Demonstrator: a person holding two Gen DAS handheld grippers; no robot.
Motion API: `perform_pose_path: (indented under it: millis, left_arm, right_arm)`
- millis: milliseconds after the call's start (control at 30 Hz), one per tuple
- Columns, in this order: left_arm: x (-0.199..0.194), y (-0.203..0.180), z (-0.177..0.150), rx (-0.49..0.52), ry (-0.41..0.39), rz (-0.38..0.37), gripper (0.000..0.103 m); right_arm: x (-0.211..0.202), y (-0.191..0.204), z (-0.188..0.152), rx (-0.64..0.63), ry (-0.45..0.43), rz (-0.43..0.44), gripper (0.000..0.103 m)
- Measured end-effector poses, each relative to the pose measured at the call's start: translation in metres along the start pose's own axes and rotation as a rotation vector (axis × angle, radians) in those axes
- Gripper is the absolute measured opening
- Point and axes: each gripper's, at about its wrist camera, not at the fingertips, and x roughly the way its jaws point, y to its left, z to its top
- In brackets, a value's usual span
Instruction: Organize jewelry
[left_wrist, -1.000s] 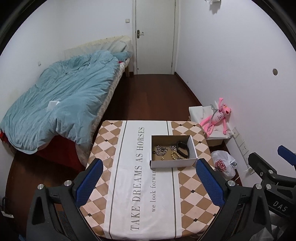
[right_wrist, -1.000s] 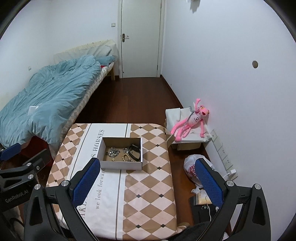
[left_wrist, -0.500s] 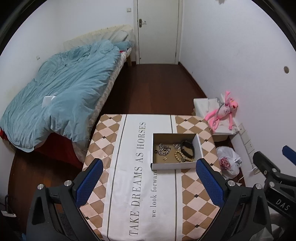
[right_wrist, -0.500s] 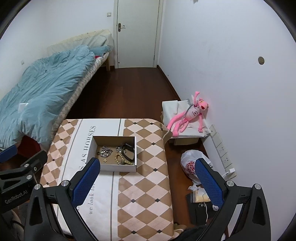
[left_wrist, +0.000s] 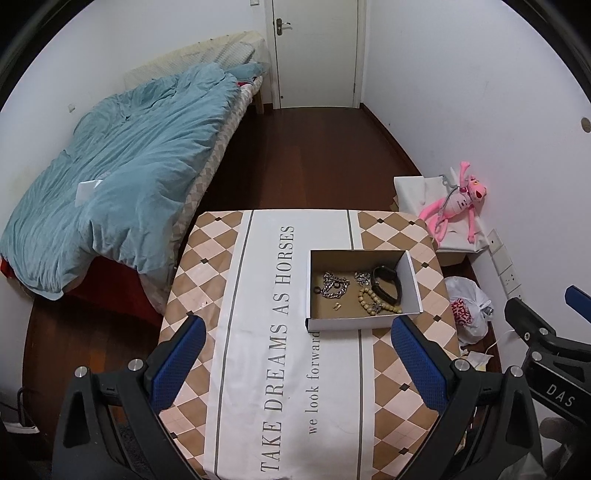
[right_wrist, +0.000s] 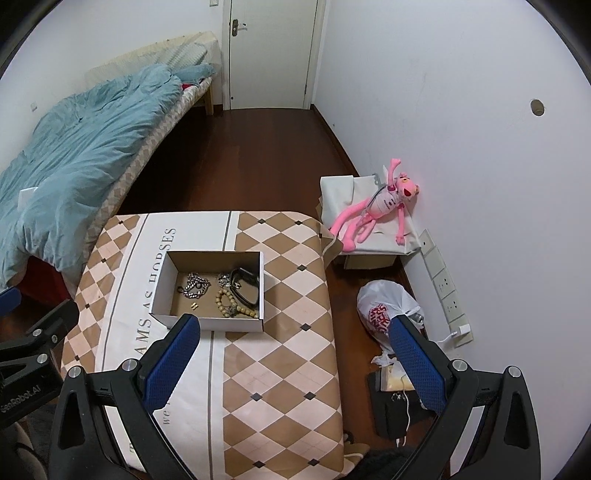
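Note:
An open white cardboard box (left_wrist: 332, 325) (right_wrist: 207, 323) stands on the table with the diamond-pattern cloth (left_wrist: 266, 350) (right_wrist: 280, 332). Inside lie a silver chain (left_wrist: 334, 286) (right_wrist: 195, 286), a black band (left_wrist: 387, 284) (right_wrist: 245, 286), a beige bead bracelet (left_wrist: 375, 302) (right_wrist: 229, 304) and a small gold piece (left_wrist: 337, 305) (right_wrist: 194, 305). My left gripper (left_wrist: 295, 354) is open and empty, high above the table's near part. My right gripper (right_wrist: 291, 354) is open and empty, above the table's right side.
A bed with a blue duvet (left_wrist: 129, 166) lies at the left. A pink plush toy (right_wrist: 380, 206) rests on a white box by the right wall. A white plastic bag (right_wrist: 384, 314) and a wall socket strip (right_wrist: 447, 291) are on the floor side right.
Both grippers have tilted down and moved nearer the table; the box now sits closer and larger in both views. Jaws stay open.

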Motion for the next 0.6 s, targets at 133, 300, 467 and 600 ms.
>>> perform_pose_path:
  millis: [133,300,467,600]
  left_arm:
    - [0.0025,-0.0003,0.0017,-0.001,0.003,-0.002,0.102]
    - [0.0035,-0.0018,0.0023,0.0,-0.001,0.003,0.102]
    - [0.0048,-0.0012,0.0027,-0.003,-0.001,0.005,0.102]
    - [0.0054,0.0,0.0025,-0.001,0.002,0.005,0.102]
  right_arm:
    - [0.0029,-0.0001,-0.0004,0.0,0.008,0.001,0.103]
    - [0.0047,0.0008,-0.0005,0.002,0.013,0.007,0.103]
    - [0.0059,0.0013,-0.0004,0.004,0.016,0.014,0.103]
    - [0.0052,0.0031,-0.0006,0.005,0.021,0.018,0.103]
